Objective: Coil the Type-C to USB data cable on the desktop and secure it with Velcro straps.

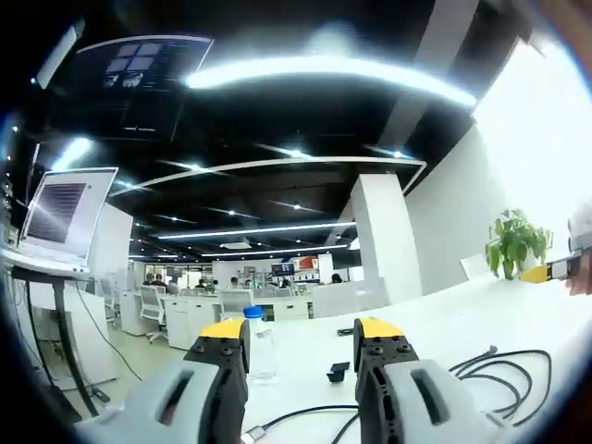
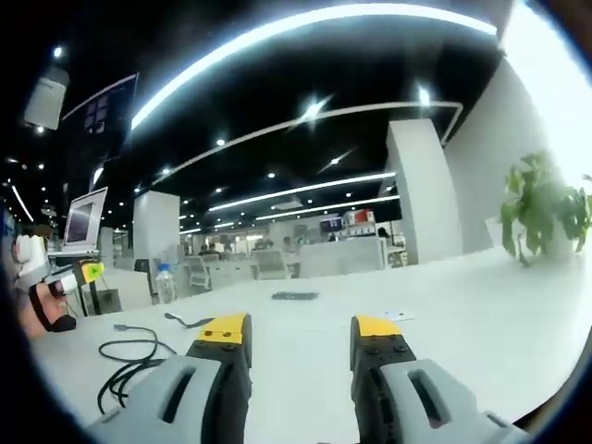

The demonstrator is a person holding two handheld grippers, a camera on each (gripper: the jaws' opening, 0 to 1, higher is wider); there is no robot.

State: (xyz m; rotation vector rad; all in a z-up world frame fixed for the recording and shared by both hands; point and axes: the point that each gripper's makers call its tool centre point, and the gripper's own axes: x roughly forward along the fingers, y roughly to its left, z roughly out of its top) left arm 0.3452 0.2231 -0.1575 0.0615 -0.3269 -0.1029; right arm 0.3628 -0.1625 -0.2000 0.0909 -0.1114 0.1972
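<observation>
The black data cable (image 1: pixel 504 368) lies in loose loops on the white desk (image 1: pixel 435 324), to the right of my left gripper (image 1: pixel 301 335); one strand ends in a metal plug (image 1: pixel 256 431) between the jaws' bases. A small black piece (image 1: pixel 338 372), perhaps a Velcro strap, lies just ahead. The left gripper is open and holds nothing. In the right gripper view the cable (image 2: pixel 128 363) lies left of my right gripper (image 2: pixel 301 331), which is open and empty above the desk (image 2: pixel 462 324). The other gripper shows at the edge of each view: the right gripper (image 1: pixel 548 271) and the left gripper (image 2: pixel 69 276).
A clear water bottle (image 1: pixel 259 344) with a blue cap stands on the desk, also seen as the bottle (image 2: pixel 165 282). A flat black object (image 2: pixel 294 296) lies farther off. A laptop (image 1: pixel 63 215) sits on a stand at the left. A potted plant (image 2: pixel 546 208) stands by the wall.
</observation>
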